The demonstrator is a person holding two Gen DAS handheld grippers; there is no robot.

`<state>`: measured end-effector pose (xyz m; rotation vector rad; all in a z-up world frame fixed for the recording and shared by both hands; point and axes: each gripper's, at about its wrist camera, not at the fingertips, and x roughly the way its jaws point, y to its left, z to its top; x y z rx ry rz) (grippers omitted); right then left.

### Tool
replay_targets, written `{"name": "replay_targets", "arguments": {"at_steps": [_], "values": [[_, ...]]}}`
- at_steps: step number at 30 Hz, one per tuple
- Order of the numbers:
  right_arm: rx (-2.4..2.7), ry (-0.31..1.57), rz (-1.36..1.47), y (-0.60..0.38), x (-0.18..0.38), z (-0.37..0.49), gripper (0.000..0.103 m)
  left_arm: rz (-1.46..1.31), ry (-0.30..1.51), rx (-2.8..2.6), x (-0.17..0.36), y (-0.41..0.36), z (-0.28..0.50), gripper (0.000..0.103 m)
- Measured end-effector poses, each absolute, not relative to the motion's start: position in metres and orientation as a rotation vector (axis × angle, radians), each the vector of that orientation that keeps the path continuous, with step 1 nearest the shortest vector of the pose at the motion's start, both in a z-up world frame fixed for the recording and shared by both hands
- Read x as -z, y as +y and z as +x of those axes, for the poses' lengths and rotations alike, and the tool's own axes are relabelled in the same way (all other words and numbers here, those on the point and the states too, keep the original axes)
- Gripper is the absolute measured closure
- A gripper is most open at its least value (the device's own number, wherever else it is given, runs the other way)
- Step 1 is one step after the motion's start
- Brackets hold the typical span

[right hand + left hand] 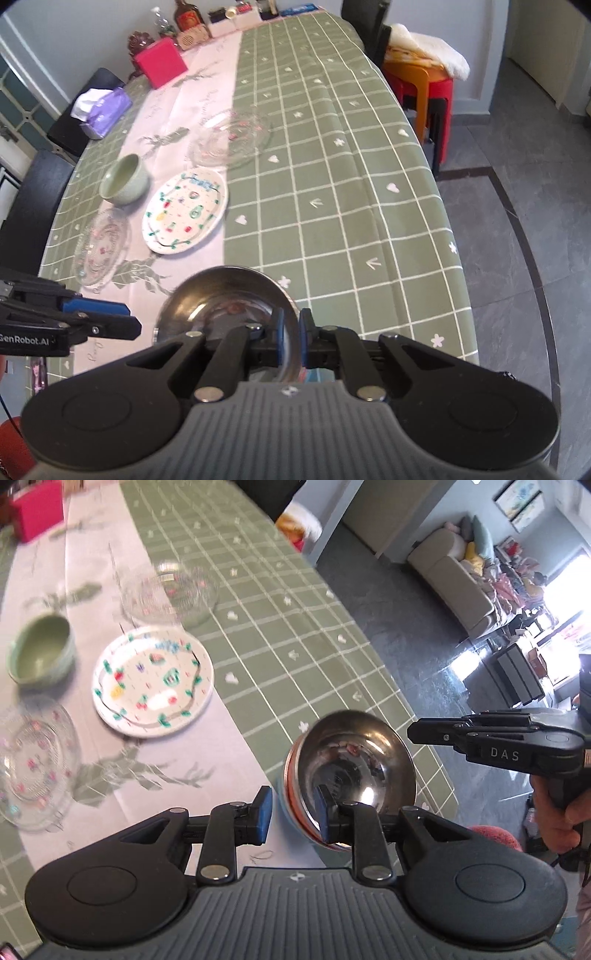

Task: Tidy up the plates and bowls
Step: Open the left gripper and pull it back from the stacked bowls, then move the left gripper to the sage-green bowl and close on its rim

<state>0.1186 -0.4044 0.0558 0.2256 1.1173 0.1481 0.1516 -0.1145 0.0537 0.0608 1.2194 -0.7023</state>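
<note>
The steel bowl [225, 306] sat tilted on a stack right at the tabletop's near edge, its rim between the right gripper [290, 341], whose narrow jaws barely pinched it. The left gripper [291, 814] straddled the rim too, pads apart, not gripping. If that weak pinch slipped, I figured the bowl could tip off onto the floor

White capitals "DAS" stand on the side of the right gripper [413, 731], seen from the left wrist camera to the right of the steel bowl [354, 764]. White lettering "GenRobot.AI" stands on the black body of the left gripper [129, 321], left of that bowl. Blue writing on the patterned plate [186, 218] is too blurred to read.
</note>
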Motion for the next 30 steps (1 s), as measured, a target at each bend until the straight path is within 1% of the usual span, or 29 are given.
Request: {"name": "replay_targets", "arguments": {"at_steps": [1,2,4,6,8,9,13,14,15,19,22,30], "values": [[-0.167,1.099,0.219,-0.400,-0.060,0.117,0.092,0.073,1.194,0.700,-0.060,-0.109,0.150,0.075],[-0.182,1.086,0.213,-0.396,-0.064,0.116,0.084,0.079,1.172,0.691,-0.066,-0.102,0.149,0.075],[-0.212,1.069,0.200,-0.385,-0.070,0.114,0.076,0.092,1.135,0.669,-0.076,-0.088,0.149,0.075],[-0.245,1.058,0.188,-0.373,-0.074,0.115,0.076,0.117,1.083,0.631,-0.085,-0.073,0.148,0.075],[-0.277,1.045,0.187,-0.360,-0.077,0.117,0.069,0.141,1.024,0.556,-0.091,-0.055,0.148,0.075],[-0.289,1.038,0.187,-0.354,-0.077,0.119,0.068,0.150,1.002,0.530,-0.092,-0.047,0.148,0.075],[-0.311,1.010,0.156,-0.325,-0.076,0.128,0.067,0.153,0.944,0.465,-0.092,-0.014,0.154,0.075],[-0.310,1.004,0.143,-0.318,-0.075,0.131,0.063,0.145,0.935,0.443,-0.091,-0.006,0.156,0.075],[-0.315,1.001,0.129,-0.310,-0.073,0.135,0.063,0.132,0.928,0.427,-0.090,0.002,0.160,0.075],[-0.345,1.035,0.125,-0.281,-0.063,0.155,0.063,0.068,0.956,0.399,-0.077,0.028,0.177,0.075],[-0.361,1.080,0.125,-0.256,-0.053,0.173,0.063,0.085,0.980,0.369,-0.065,0.038,0.187,0.075],[-0.344,1.144,-0.029,-0.195,-0.024,0.215,0.063,0.136,1.038,0.334,-0.039,0.045,0.210,0.075]]}}
